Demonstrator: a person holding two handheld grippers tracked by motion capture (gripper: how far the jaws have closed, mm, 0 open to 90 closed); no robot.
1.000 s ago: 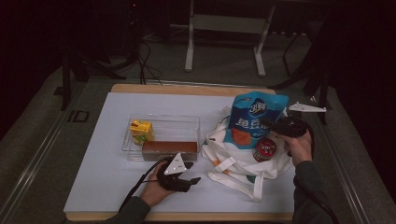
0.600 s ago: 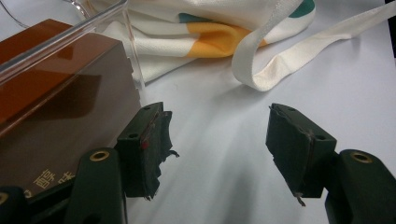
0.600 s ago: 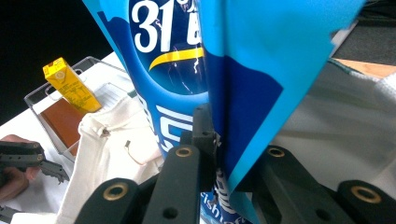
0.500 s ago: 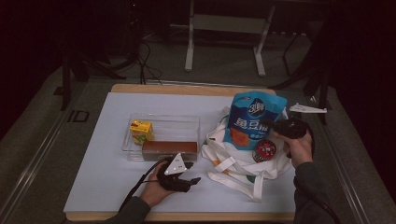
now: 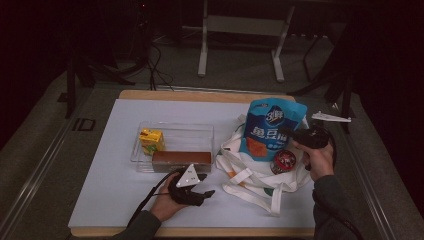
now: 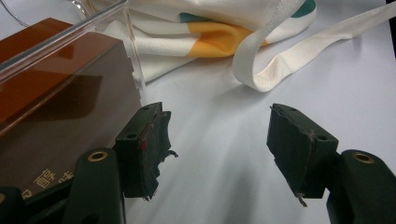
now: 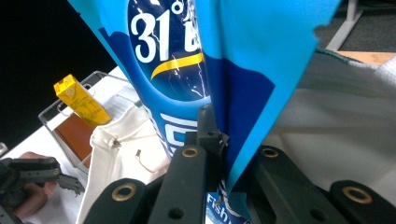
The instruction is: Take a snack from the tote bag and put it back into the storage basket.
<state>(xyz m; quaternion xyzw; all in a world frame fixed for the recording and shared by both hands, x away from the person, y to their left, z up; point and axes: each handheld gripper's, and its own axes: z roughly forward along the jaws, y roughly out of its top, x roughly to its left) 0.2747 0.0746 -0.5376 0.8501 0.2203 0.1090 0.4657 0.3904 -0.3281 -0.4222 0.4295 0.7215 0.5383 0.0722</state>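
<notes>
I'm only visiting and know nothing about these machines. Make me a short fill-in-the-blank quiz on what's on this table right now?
1. The right gripper has its jaws shut on the edge of a ___ snack bag.
2. The yellow carton stands inside a clear ___.
3. The left gripper has its jaws ___, with nothing between them.
4. The snack bag stands on a white ___ bag with long straps.

Missing words: blue; tray; open; cloth

Blue snack bag [image 5: 270, 131] upright on white tote bag [image 5: 250, 172] right, right gripper [image 5: 300, 135] pinching its edge, left gripper [image 5: 197, 192] near clear tray [image 5: 172, 129], white bench [image 5: 115, 190]
</notes>
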